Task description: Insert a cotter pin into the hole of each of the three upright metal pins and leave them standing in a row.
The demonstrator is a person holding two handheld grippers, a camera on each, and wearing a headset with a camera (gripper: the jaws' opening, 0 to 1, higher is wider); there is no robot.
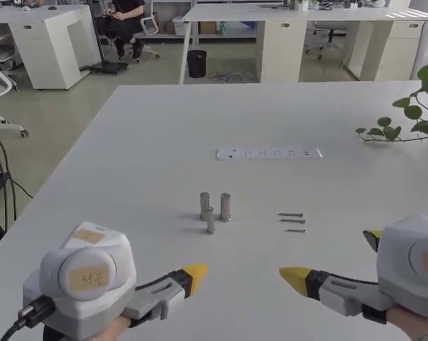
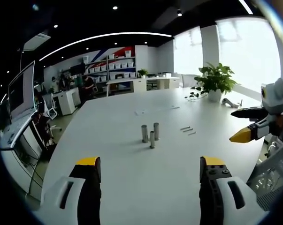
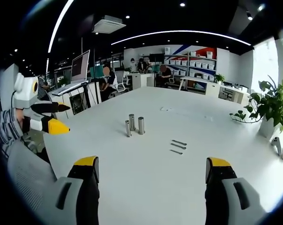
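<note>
1. The three metal pins (image 1: 226, 207) stand upright near the middle of the table (image 1: 143, 156). They form a tight cluster, two side by side and one in front, so they are not in a row. I cannot tell if they touch.
2. The three cotter pins (image 1: 292, 221) lie flat and parallel, just to the right of the metal pins. None is inserted yet.
3. The left gripper (image 2: 149, 164) and the right gripper (image 3: 150, 164) hover near the front edge, well apart from the parts. The jaws of both are wide open and hold nothing.
4. Risks, in my judgement:
   - The metal pins are narrow and close together, so a jaw reaching for one may knock over its neighbours.
   - The cotter pins are thin and flat on a smooth table, so they may slide away or slip out of the jaws.
   - The holes are too small to see here, so a cotter pin may miss the hole and push the metal pin over.
5. No tray or box holds the parts. A pot (image 2: 215, 95) at the far side holds a plant (image 2: 216, 77). A bin (image 1: 196, 63) stands on the floor, and its contents are hidden.
</note>
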